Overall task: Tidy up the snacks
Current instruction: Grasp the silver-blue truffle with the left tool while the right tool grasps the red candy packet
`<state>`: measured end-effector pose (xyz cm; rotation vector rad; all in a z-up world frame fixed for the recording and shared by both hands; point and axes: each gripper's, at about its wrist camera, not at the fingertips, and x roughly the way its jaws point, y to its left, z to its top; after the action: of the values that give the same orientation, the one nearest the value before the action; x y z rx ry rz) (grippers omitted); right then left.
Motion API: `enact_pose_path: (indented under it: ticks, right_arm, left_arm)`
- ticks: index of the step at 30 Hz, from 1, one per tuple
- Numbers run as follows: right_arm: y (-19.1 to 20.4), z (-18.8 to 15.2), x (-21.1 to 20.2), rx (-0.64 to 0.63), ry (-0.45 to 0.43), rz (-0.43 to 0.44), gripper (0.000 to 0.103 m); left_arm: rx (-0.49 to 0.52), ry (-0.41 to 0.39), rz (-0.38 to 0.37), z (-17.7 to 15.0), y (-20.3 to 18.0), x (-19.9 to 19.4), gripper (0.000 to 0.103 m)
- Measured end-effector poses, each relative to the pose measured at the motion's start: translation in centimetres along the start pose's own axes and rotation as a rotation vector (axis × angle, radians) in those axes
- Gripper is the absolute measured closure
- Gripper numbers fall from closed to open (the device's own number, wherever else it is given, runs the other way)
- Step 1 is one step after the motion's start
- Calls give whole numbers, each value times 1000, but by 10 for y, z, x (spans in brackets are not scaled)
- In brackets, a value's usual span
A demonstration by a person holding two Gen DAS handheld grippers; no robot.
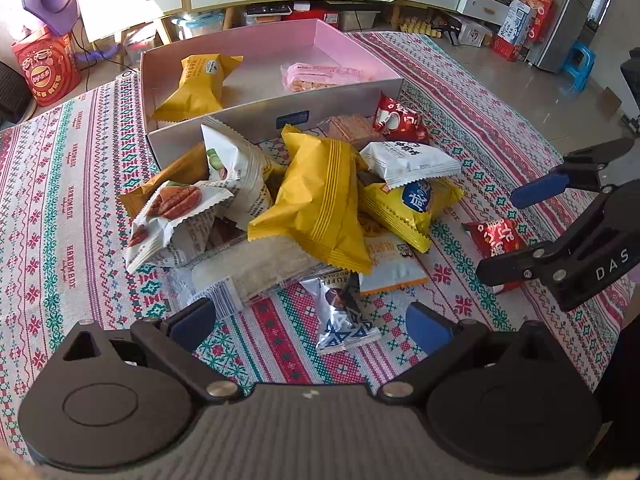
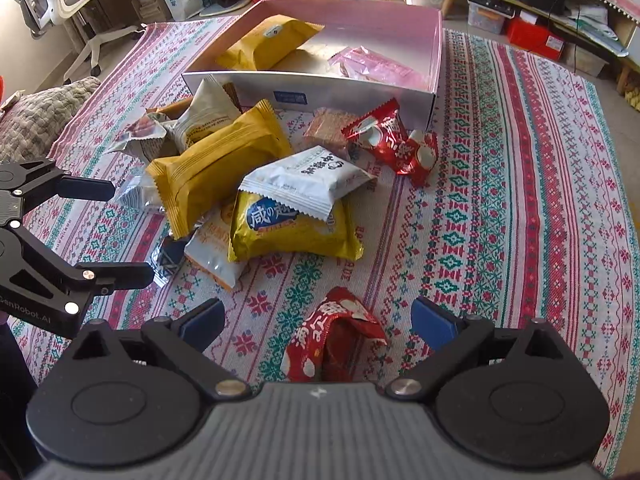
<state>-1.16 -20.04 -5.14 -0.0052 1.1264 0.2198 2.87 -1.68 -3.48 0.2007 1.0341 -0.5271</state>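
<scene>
While both pairs of blue-padded fingers stand wide apart with nothing between them touching, the left gripper [image 1: 312, 322] hangs over a silver-and-blue truffle wrapper [image 1: 346, 326] at the near edge of the snack heap. The right gripper [image 2: 316, 322] hangs over a lone red packet [image 2: 330, 338] lying apart from the heap on the patterned cloth [image 2: 520, 200]. Beyond them the heap holds a large yellow pack [image 1: 320, 204], a white packet [image 1: 408, 160] resting on a yellow bag with a blue label [image 1: 412, 208], and a pecan pouch [image 1: 172, 216] on the left. Two red packets [image 2: 392, 140] lie just beside the near wall of the pink box [image 1: 352, 44], which sits at the far side and holds a yellow pack [image 1: 200, 84] and a pink packet [image 1: 316, 76].
</scene>
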Motion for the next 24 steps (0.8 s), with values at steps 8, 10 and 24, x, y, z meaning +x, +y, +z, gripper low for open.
enact_pose_path:
  ticks: [8,10,24]
  right_arm:
    - [2,-5,11,9,63,-11,5]
    - [3,-7,13,8,70,-14,6]
    - [8,-6,19,-4,77,-35,14]
  left_arm:
    - [17,29,0,-2,-8,19,4]
    - [14,36,-5,-2,-8,21,9]
    - [-11,14,-32,-1,-4,25,32]
